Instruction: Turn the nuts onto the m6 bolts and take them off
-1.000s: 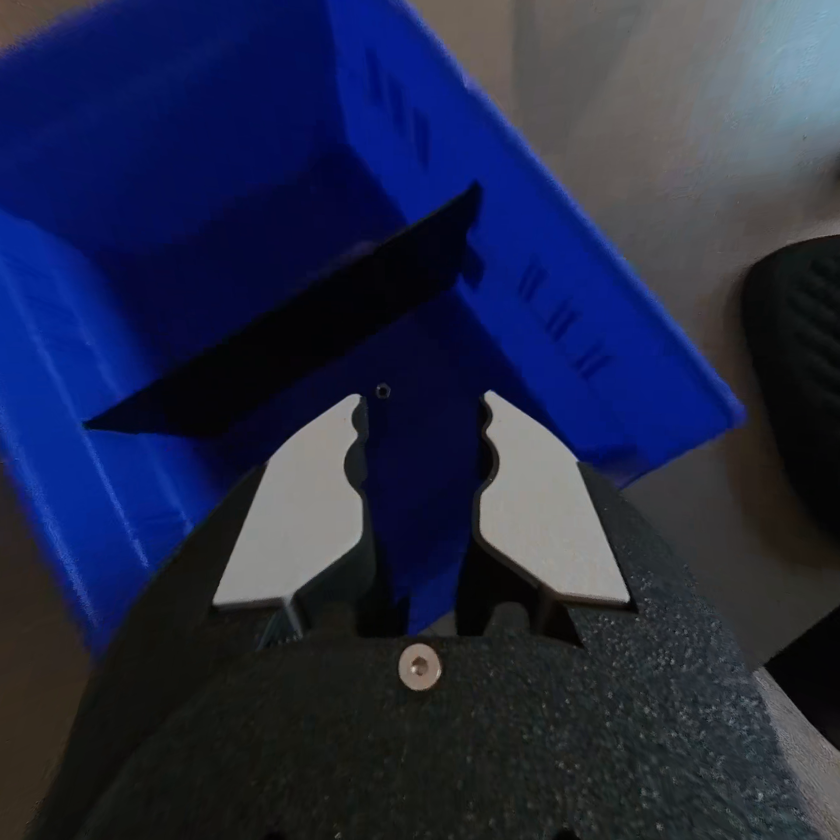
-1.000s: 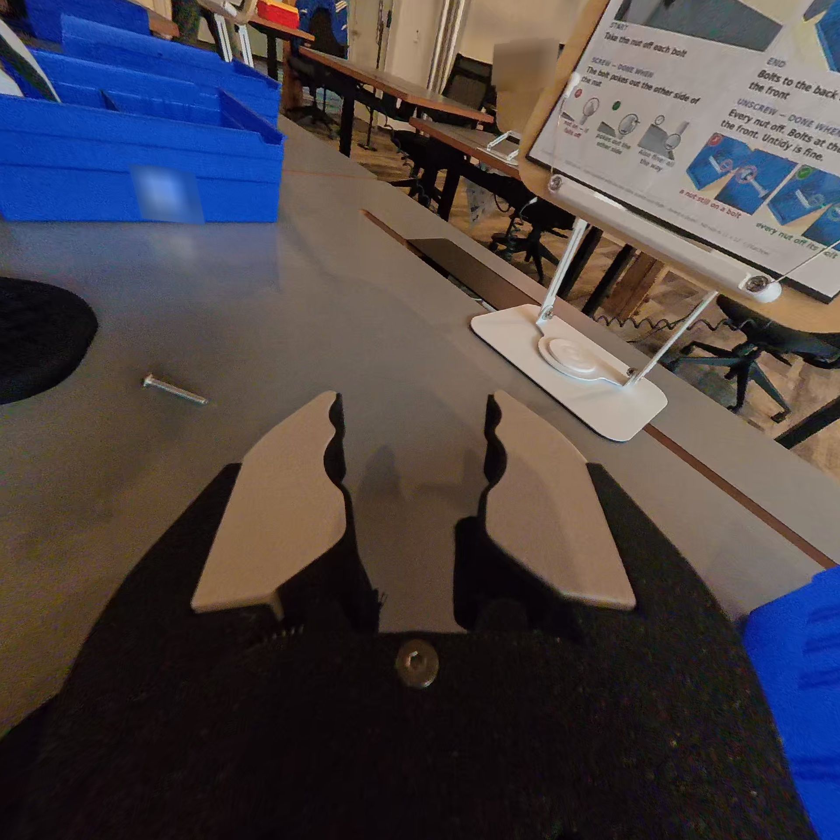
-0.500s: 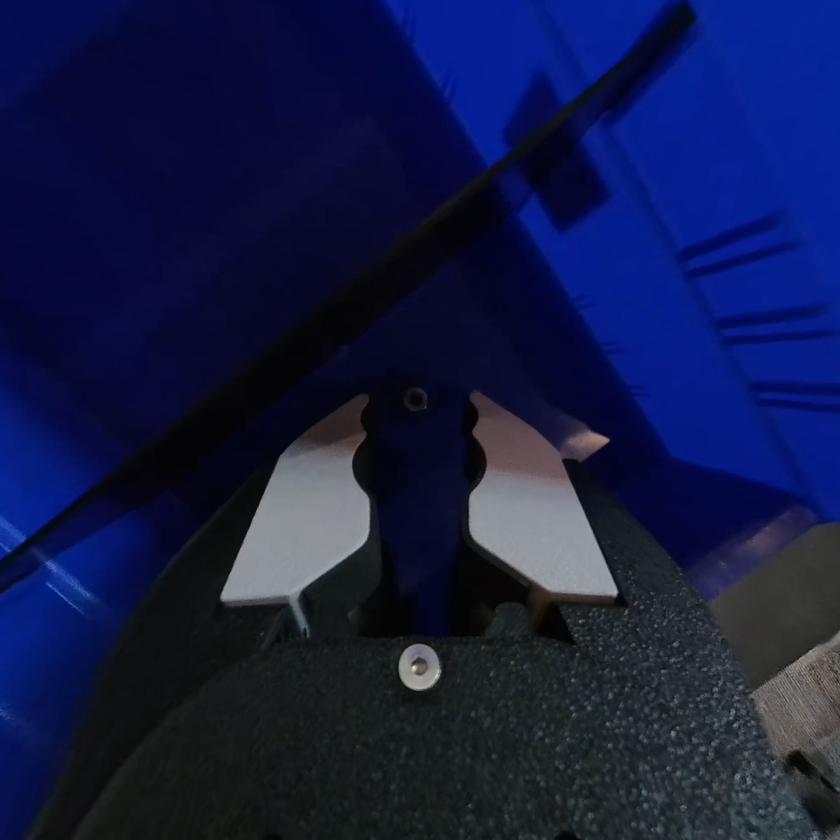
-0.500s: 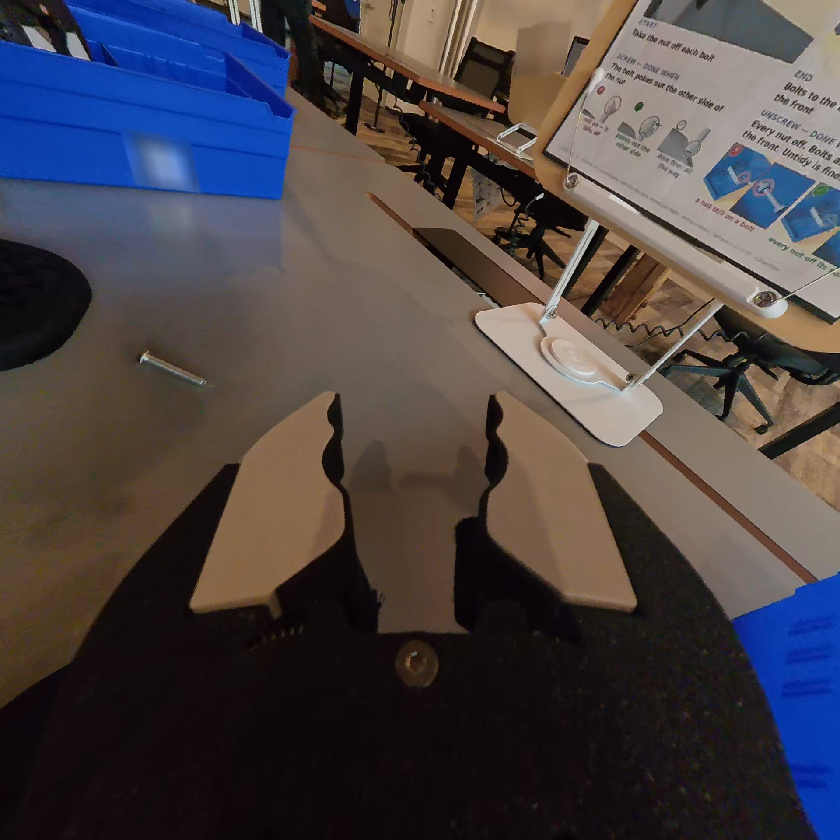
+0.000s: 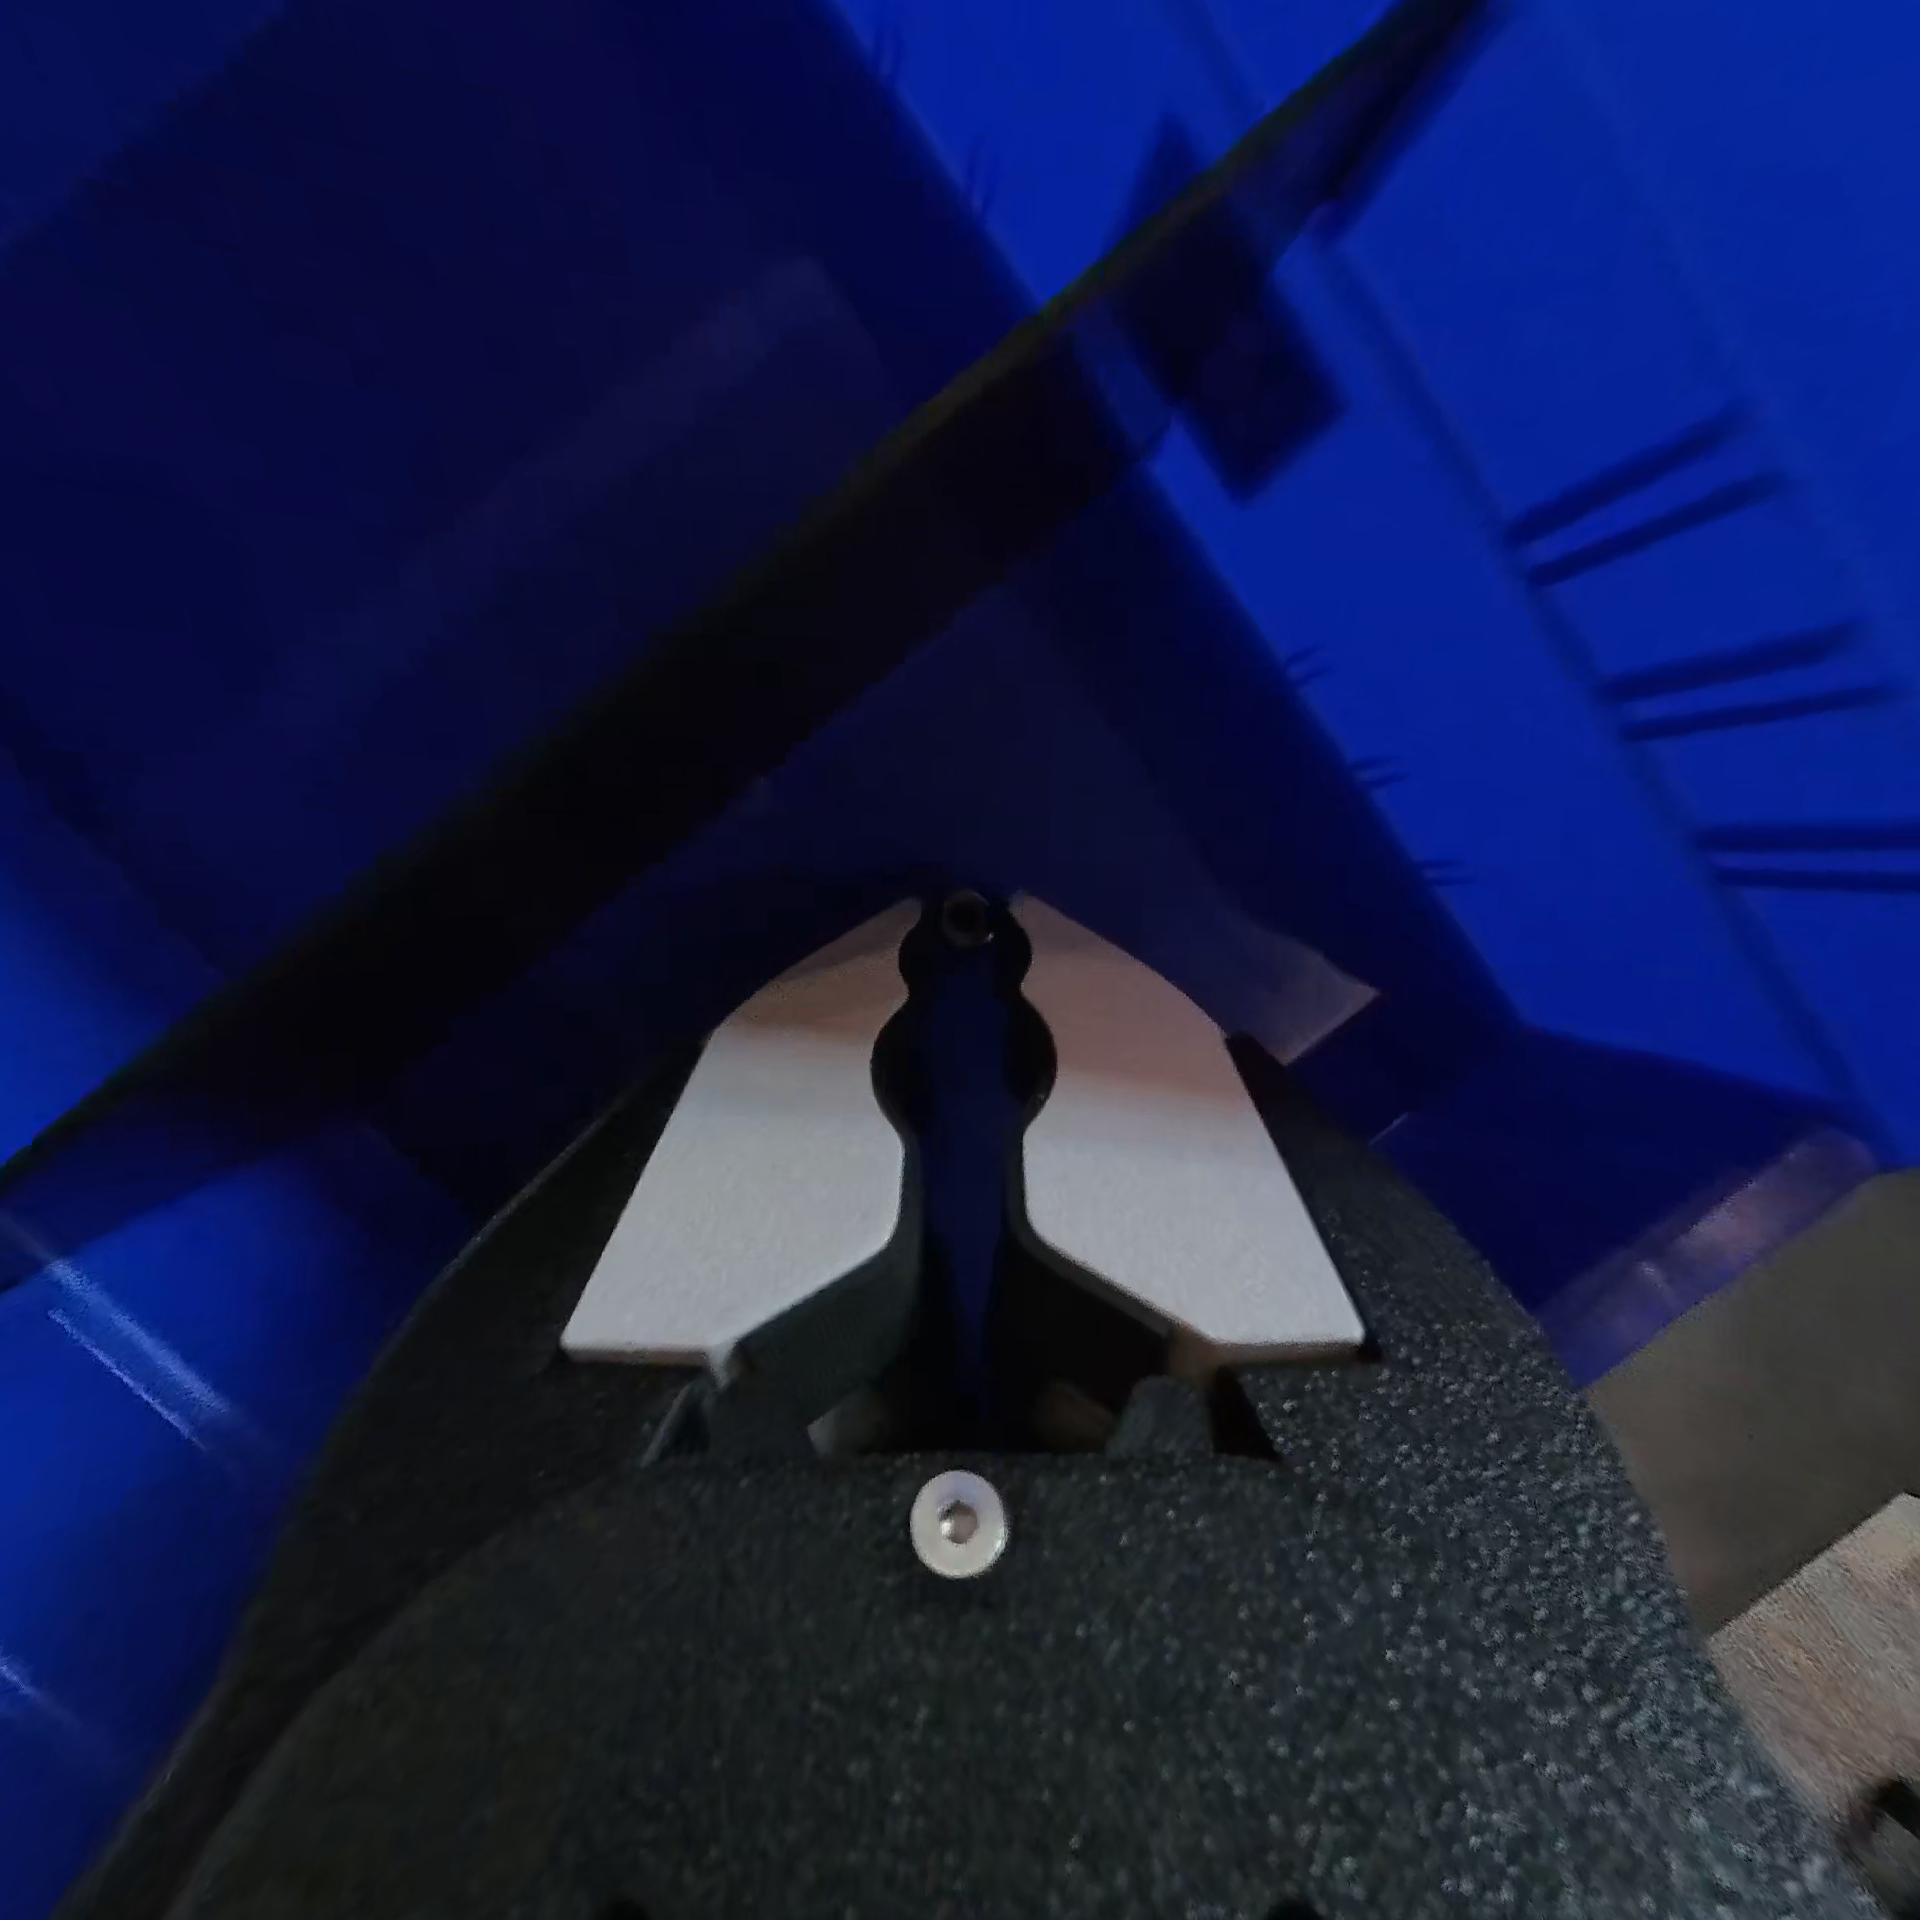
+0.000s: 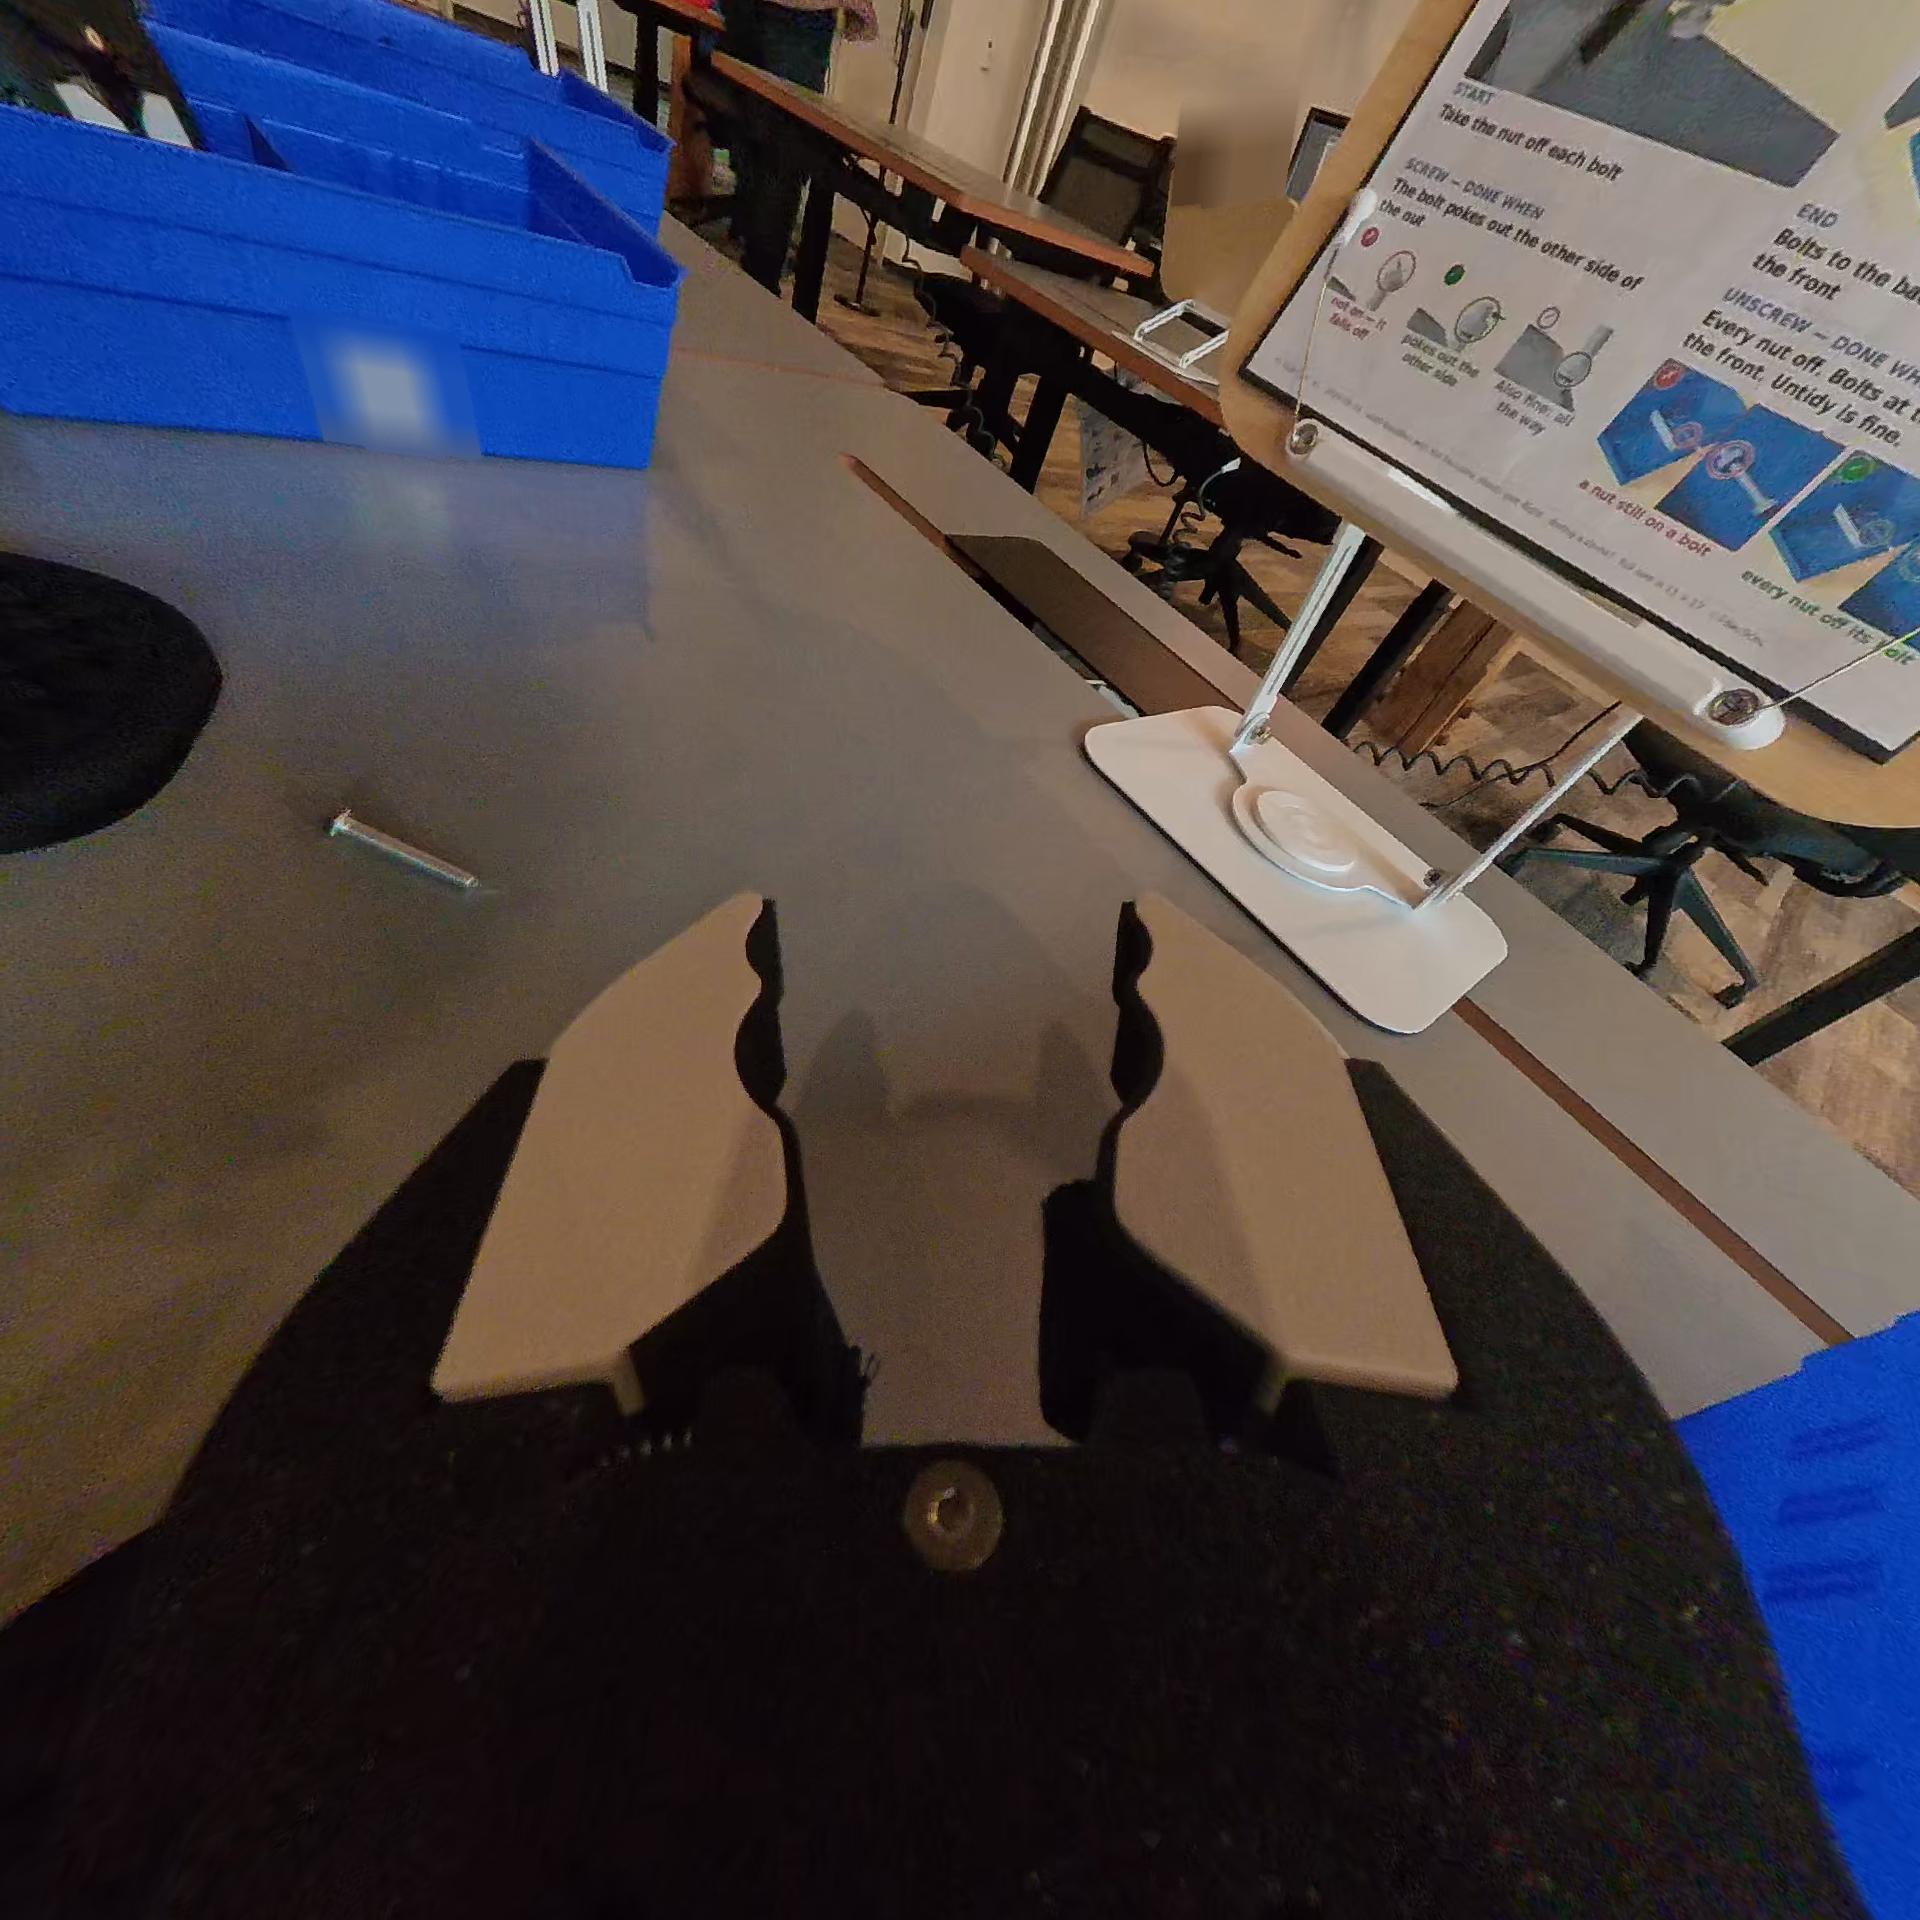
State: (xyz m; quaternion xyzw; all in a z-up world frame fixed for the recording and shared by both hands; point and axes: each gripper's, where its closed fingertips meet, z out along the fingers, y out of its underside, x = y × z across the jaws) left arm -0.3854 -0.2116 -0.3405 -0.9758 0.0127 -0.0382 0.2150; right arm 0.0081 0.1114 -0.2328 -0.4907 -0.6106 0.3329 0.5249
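Observation:
In the left wrist view my left gripper (image 5: 964, 925) reaches down into a blue bin (image 5: 1558, 312), in front of its black divider (image 5: 727, 644). Its fingertips are closed on a small dark nut (image 5: 964, 914) at the bin's floor, and both tips touch the nut. In the right wrist view my right gripper (image 6: 940, 914) is open and empty, low over the grey table (image 6: 727, 623). A silver bolt (image 6: 400, 850) lies on the table to the left of it, apart from the fingers.
Stacked blue bins (image 6: 312, 312) stand at the back left. A black round mat (image 6: 83, 707) lies at the left edge. A white stand base (image 6: 1299, 852) carries an instruction board (image 6: 1662, 364) on the right. Another blue bin's corner (image 6: 1829, 1558) shows at the lower right. The gap from one gripper's tips to the other's is roughly 55 centimeters.
My left gripper moved down into the bin and its fingers came together around the nut that lay ahead of them. My right gripper stayed open and shifted only slightly.

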